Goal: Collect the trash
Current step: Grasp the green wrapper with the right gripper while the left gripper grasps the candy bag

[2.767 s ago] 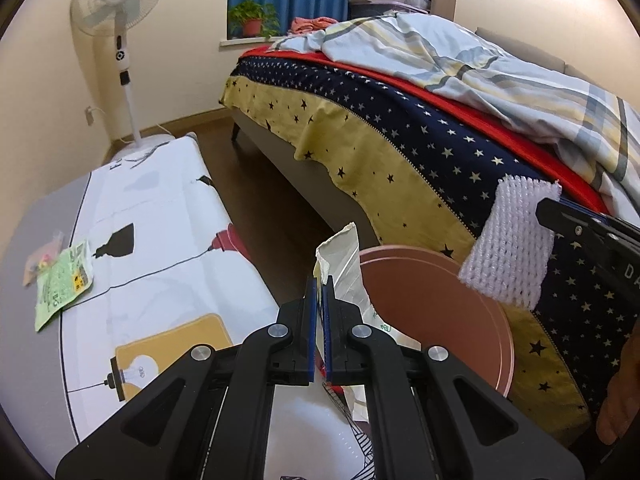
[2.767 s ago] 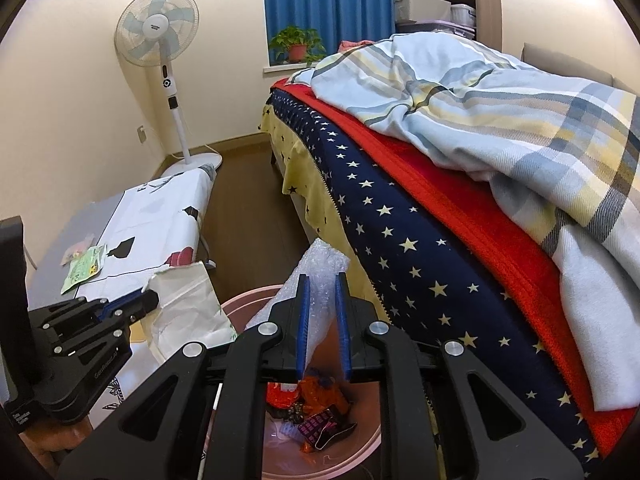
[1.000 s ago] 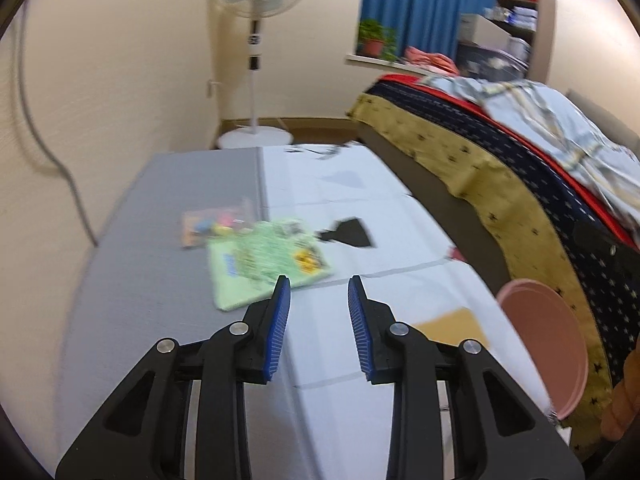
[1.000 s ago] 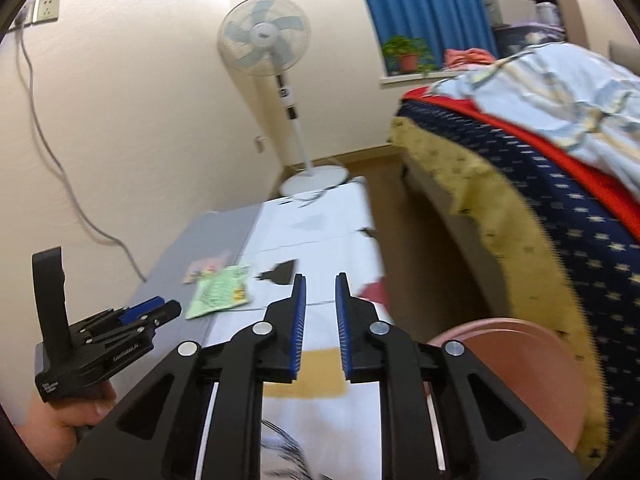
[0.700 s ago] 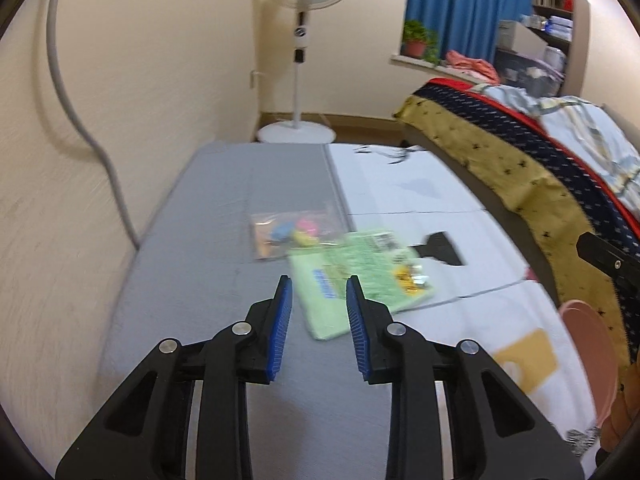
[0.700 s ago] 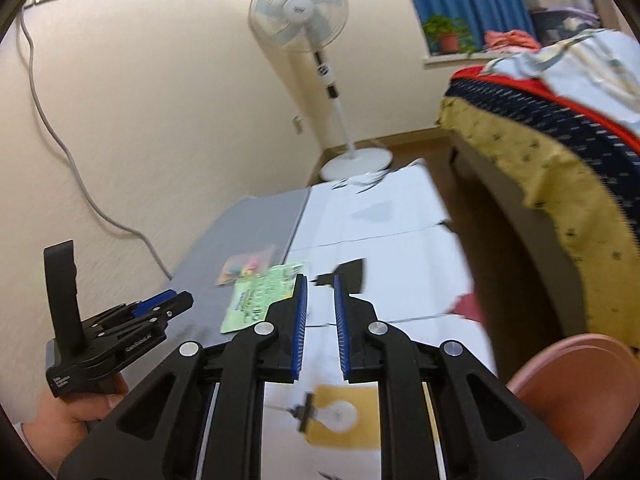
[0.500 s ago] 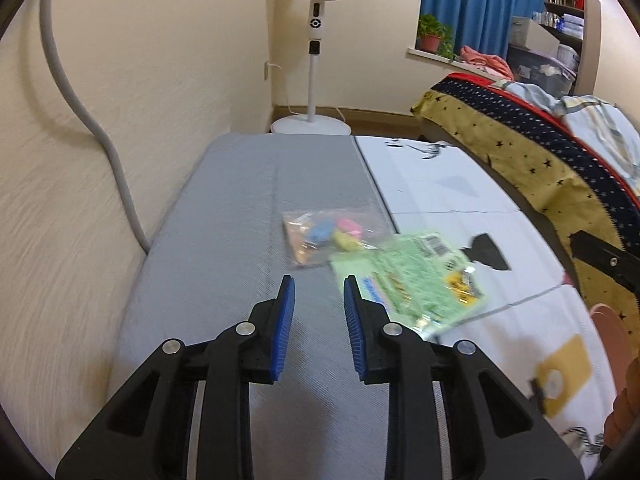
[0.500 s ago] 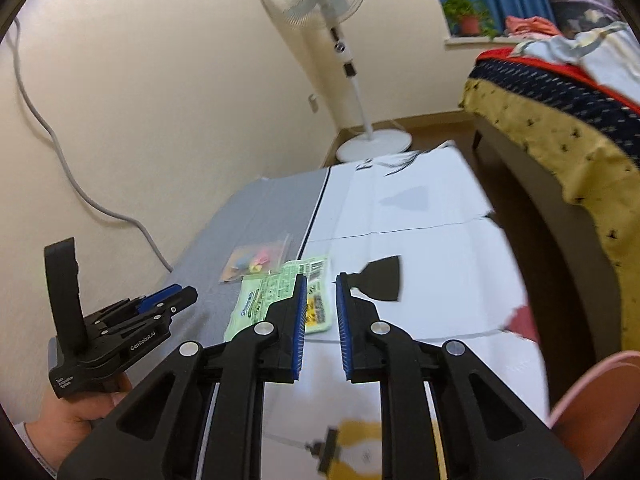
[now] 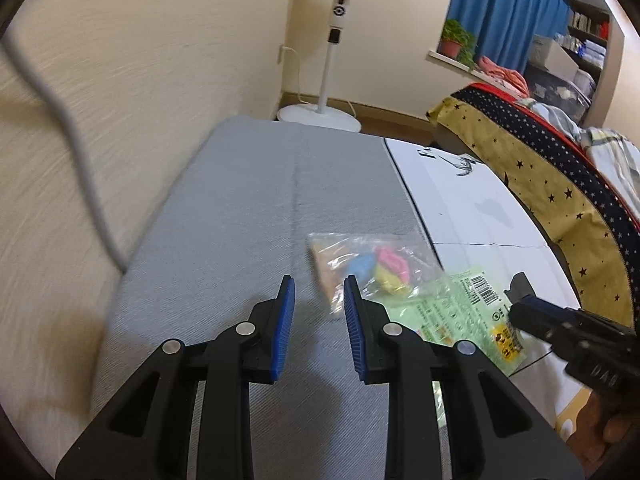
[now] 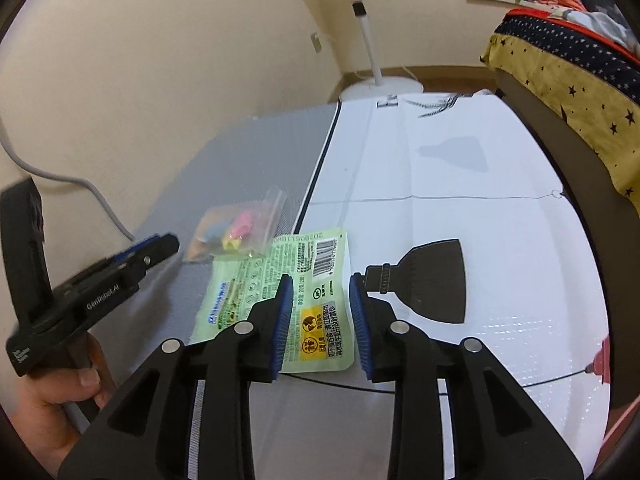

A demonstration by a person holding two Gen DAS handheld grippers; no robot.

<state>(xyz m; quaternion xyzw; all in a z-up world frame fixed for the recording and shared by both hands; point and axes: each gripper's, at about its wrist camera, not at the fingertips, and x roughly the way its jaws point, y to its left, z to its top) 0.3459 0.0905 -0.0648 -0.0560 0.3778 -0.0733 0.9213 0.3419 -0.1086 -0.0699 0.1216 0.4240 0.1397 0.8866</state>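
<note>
A green snack wrapper (image 10: 280, 276) lies flat on the table where the grey cloth (image 9: 248, 208) meets the white printed cloth (image 10: 500, 152). A clear bag of coloured pieces (image 9: 368, 268) lies just beyond it, overlapping its far edge. My left gripper (image 9: 319, 292) hovers open over the grey cloth, the clear bag's near corner (image 10: 236, 232) just right of its tips; nothing sits between the fingers. My right gripper (image 10: 319, 296) is low over the green wrapper (image 9: 460, 312), jaws opening, with the wrapper's near right part under the gap, unpressed. Each gripper appears in the other's view: right gripper (image 9: 524, 312), left gripper (image 10: 168, 244).
A standing fan's base (image 9: 320, 114) is on the floor beyond the table's far end. A bed with star-print covers (image 9: 560, 184) runs along the right. A grey cable (image 9: 80, 160) hangs on the left wall. A pink bin's rim (image 10: 624, 412) shows at lower right.
Both grippers left the pink bin, where they held trash, and swung left and down over the table's wrappers. The right jaws have widened in the last half second.
</note>
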